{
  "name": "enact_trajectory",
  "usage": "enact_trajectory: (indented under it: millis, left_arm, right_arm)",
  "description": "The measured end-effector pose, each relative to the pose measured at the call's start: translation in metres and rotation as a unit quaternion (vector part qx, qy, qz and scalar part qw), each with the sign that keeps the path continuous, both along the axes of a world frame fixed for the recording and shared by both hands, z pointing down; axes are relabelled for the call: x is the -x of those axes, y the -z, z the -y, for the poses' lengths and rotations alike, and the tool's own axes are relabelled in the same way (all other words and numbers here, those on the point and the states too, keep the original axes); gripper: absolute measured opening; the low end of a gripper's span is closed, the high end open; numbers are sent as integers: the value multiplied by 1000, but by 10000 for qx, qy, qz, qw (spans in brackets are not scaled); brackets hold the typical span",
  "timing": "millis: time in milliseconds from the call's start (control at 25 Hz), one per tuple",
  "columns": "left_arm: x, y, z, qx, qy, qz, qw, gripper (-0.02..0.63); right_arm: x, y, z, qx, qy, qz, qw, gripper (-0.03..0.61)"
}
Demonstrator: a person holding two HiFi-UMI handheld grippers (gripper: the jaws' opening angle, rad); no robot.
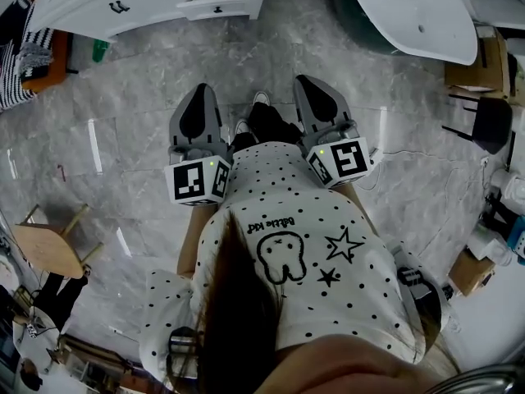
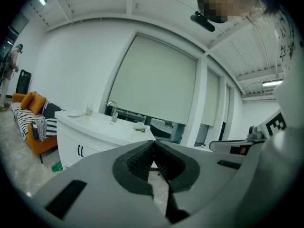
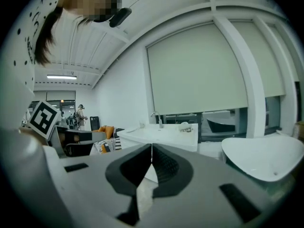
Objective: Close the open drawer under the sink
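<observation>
Drawer [image 1: 220, 6] is standing pulled out from the white vanity [image 1: 107, 6] at the far edge of the head view, well apart from the person across the grey marble floor [image 1: 123, 113]. Left tongs [image 1: 202, 89] and right tongs [image 1: 307, 81] are both sitting pressed together on nothing, pointing that way. This is looking like the approach; next, a closed tip needs meeting the drawer front squarely and pushing it in.

Grey marble floor [image 1: 123, 130] carries white sink cabinet [image 1: 107, 6], bathtub [image 1: 410, 6], orange sofa [image 1: 51, 64], wooden stool [image 1: 41, 249], black chair [image 1: 490, 121], cardboard box [image 1: 469, 271]; green item [image 1: 100, 50] beside cabinet.
</observation>
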State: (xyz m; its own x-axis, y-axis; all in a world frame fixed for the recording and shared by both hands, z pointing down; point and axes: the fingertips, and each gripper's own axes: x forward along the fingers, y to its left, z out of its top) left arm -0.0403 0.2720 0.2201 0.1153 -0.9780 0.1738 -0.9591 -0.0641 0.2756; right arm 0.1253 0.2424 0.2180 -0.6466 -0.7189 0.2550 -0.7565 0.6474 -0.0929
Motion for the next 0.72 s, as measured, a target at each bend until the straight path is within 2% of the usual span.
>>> enact_trajectory:
  millis: [720]
  left_arm:
    - [-22,8,84,-181,282,87,9994,6]
  right_arm:
    - [-34,-6,91,-25,137,12,9999,14]
